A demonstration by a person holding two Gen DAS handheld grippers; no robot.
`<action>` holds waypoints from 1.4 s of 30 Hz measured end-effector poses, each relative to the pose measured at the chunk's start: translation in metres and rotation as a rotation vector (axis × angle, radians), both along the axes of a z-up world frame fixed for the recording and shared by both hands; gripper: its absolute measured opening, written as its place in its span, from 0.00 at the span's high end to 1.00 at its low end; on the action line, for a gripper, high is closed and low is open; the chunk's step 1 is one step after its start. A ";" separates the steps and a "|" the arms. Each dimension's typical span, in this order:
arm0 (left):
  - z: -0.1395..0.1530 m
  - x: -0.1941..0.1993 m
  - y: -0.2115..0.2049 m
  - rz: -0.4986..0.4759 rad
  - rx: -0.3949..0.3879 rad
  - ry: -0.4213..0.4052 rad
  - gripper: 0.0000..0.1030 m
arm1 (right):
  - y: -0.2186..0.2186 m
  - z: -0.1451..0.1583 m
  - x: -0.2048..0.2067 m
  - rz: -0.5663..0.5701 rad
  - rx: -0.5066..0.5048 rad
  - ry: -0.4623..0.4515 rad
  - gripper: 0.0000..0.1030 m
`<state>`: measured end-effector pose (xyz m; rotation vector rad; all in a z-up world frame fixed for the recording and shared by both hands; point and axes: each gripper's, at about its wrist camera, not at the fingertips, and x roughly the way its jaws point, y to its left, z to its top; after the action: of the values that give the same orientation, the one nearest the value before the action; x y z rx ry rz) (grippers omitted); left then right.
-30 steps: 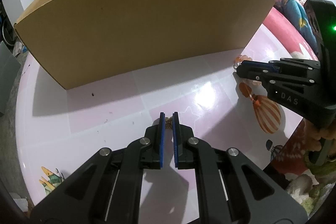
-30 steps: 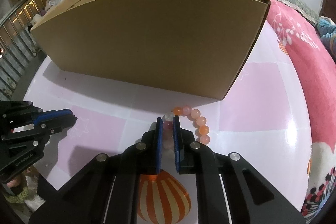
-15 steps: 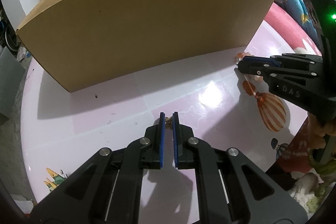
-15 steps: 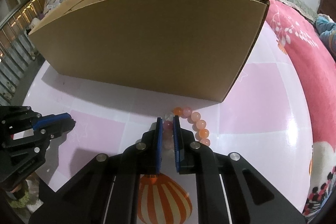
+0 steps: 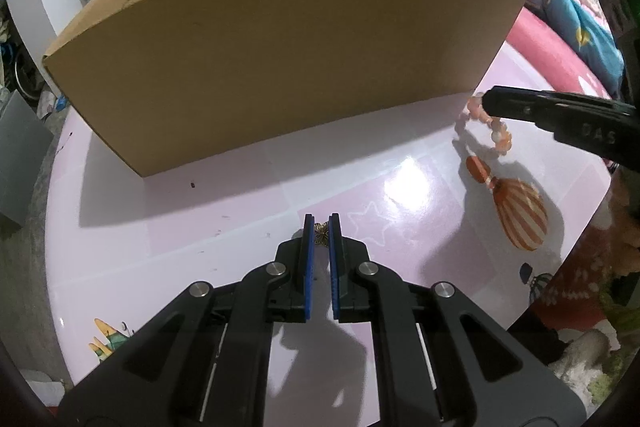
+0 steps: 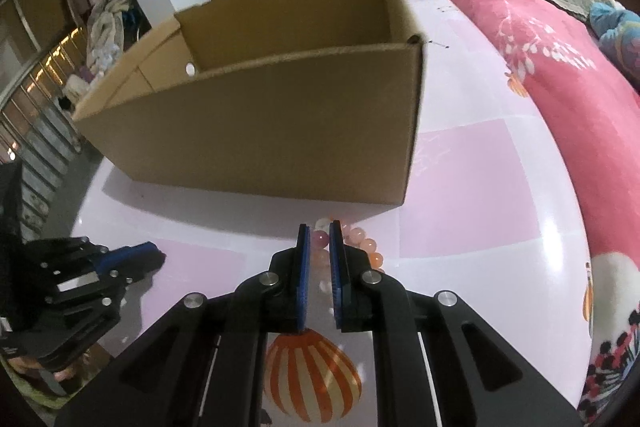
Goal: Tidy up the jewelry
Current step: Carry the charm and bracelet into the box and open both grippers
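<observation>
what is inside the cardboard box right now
Only bare inner walls of the cardboard box show. Its floor is hidden behind the front wall, so any jewelry inside cannot be seen.

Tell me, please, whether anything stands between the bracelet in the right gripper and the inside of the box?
Yes: the box's near wall. The right gripper holds the bracelet low, just in front of that wall, so it must be lifted over the rim. Nothing else visible blocks it, and the box is open-topped.
</observation>
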<state>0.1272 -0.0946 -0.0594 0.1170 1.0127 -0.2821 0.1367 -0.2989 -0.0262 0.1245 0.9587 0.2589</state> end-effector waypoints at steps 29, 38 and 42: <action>0.143 0.068 0.013 -0.161 -0.173 -0.211 0.94 | -0.042 0.140 0.017 0.039 0.348 -0.317 0.91; 0.062 0.189 0.017 -0.121 -0.168 0.229 0.94 | -0.020 0.119 0.075 0.123 0.385 -0.202 0.91; 0.032 0.214 0.016 -0.098 -0.133 0.349 0.94 | -0.018 0.112 0.091 0.144 0.386 -0.150 0.91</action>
<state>0.3410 -0.0783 -0.0276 -0.0041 1.3322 -0.4695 0.2273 -0.3165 0.0861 0.3855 0.7607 0.5779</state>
